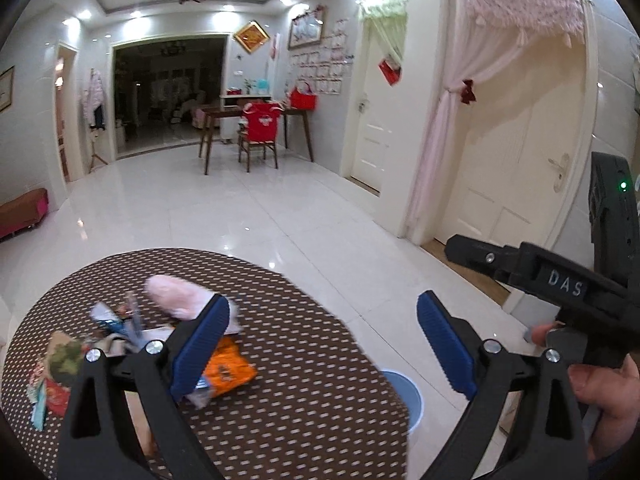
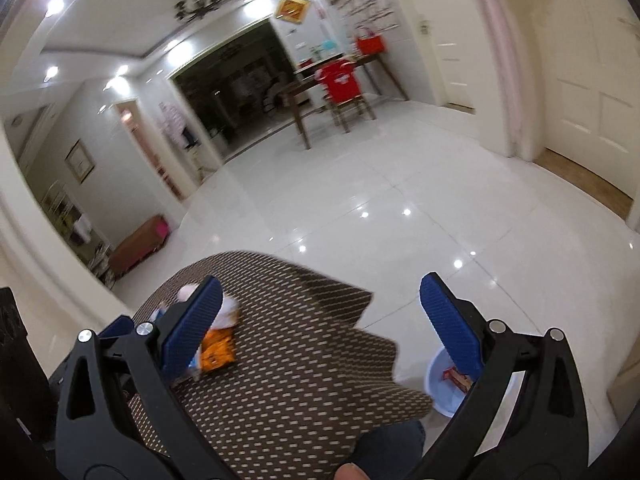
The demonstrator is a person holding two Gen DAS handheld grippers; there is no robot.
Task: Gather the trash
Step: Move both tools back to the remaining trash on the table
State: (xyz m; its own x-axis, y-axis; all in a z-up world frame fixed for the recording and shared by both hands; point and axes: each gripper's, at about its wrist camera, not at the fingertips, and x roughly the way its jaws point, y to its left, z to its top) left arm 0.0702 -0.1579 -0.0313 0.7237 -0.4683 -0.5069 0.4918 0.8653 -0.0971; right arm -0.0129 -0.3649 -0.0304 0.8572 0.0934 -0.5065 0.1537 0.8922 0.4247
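Observation:
A pile of trash lies on a round table with a brown dotted cloth [image 1: 304, 392]: an orange snack wrapper [image 1: 230, 368], a pink fluffy piece [image 1: 176, 300], blue and white wrappers [image 1: 116, 320] and a green-red wrapper [image 1: 60, 364]. My left gripper [image 1: 324, 344] is open and empty above the table's right part. My right gripper [image 2: 320, 330] is open and empty, held over the table's right edge; its body shows in the left wrist view [image 1: 560, 280]. The orange wrapper [image 2: 216, 350] shows beside its left finger. A light blue bin [image 2: 452, 388] on the floor holds a red wrapper [image 2: 456, 378].
The bin also shows under the table's right edge in the left wrist view [image 1: 404, 396]. White tiled floor [image 1: 260, 216] stretches ahead. A wooden desk and a red-covered chair [image 1: 260, 128] stand far back. White doors are at the right. A low bench [image 1: 24, 208] is at the left.

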